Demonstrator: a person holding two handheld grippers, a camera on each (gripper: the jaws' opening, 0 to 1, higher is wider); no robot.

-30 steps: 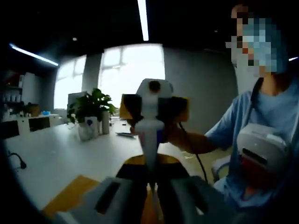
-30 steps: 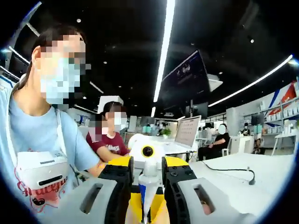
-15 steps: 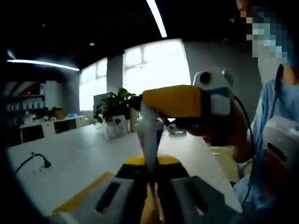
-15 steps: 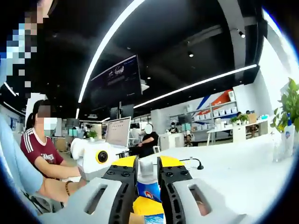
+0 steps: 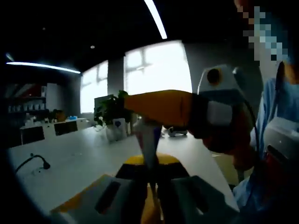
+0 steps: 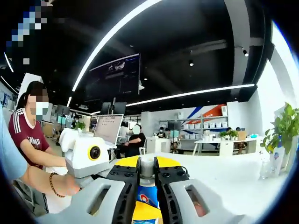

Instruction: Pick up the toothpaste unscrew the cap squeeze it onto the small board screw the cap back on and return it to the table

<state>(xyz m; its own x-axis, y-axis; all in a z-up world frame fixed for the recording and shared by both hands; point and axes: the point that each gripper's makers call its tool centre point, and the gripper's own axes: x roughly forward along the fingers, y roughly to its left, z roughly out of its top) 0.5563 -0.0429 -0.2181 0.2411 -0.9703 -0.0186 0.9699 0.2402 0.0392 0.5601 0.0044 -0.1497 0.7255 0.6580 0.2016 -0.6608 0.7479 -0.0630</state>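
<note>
Toothpaste: we see a white tube [image 5: 147, 140] standing upright in the left gripper view, flat crimped end down between the jaws, widening toward the top. In the right gripper view its shoulder [image 6: 145, 198] shows blue with a yellow band and a red-and-white mark below a pale cap.
Where it is: held up in the air above the white tabletop [image 5: 70, 163], between the two grippers.
Left gripper [image 5: 150, 193]: we see its grey jaws closed against the thin lower end of the tube.
Right gripper [image 6: 145, 184]: its black inner jaws press on the tube's neck and cap from both sides; in the left gripper view its yellow body [image 5: 161, 106] crosses the top of the tube.
Hand: a hand [image 6: 44, 179] with a bead bracelet shows beside the left gripper's body in the right gripper view.
Hard to make out: the cap is mostly covered by the jaws, so we cannot tell whether it is loosened. The tube's print is cut off at the bottom edge. The left gripper view is dim and blurred.
Background: a potted plant [image 5: 111, 112] stands well behind on the tabletop.
</note>
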